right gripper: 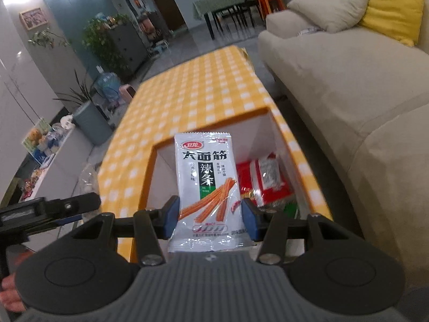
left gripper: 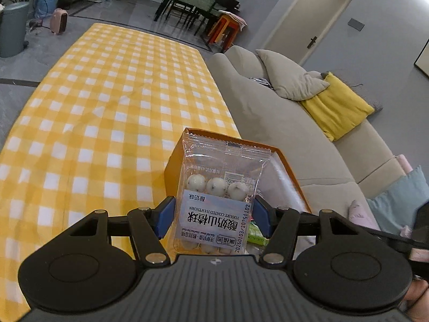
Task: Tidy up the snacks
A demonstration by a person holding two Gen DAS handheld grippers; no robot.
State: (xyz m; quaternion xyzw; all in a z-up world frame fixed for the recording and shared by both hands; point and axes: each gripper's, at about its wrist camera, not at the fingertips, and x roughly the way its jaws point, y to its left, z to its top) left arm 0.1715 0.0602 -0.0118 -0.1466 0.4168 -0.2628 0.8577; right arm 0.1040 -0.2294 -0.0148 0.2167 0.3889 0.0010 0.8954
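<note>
Your left claw [left gripper: 213, 216] was clamped on a clear pkt of yogurt-coated hawthorn balls [left gripper: 218, 201], blue pads [left gripper: 166, 216] pressing both side edges. The pkt stood upright w/ its print upside down, white balls showing thru the film just ahead of the pads. Right behind it, ahead of the claw, sat the orange box [left gripper: 292, 179], open top; a green wrapper [left gripper: 256, 234] showed low, just right of the pkt, under the right pad.

Your right claw [right gripper: 210, 217] was gripping a white spicy-strip pkt [right gripper: 206, 185] the same way, pads [right gripper: 171, 217] on both sides, pkt upright & right way up, held over the near part of the open orange box [right gripper: 154, 166]. Inside the box, ahead & to the right of the claw, lay red-and-white snack packs [right gripper: 268, 179], touching each other against the right wall.

The box rested on the yellow-check desk [right gripper: 193, 91], which ran on ahead of both claws. Beige sofa [right gripper: 348, 94] was off to the right of the claws w/ a yellow cushion [right gripper: 388, 5] on it. Part of your left rig [right gripper: 48, 212] showed at the left of the right claw.
</note>
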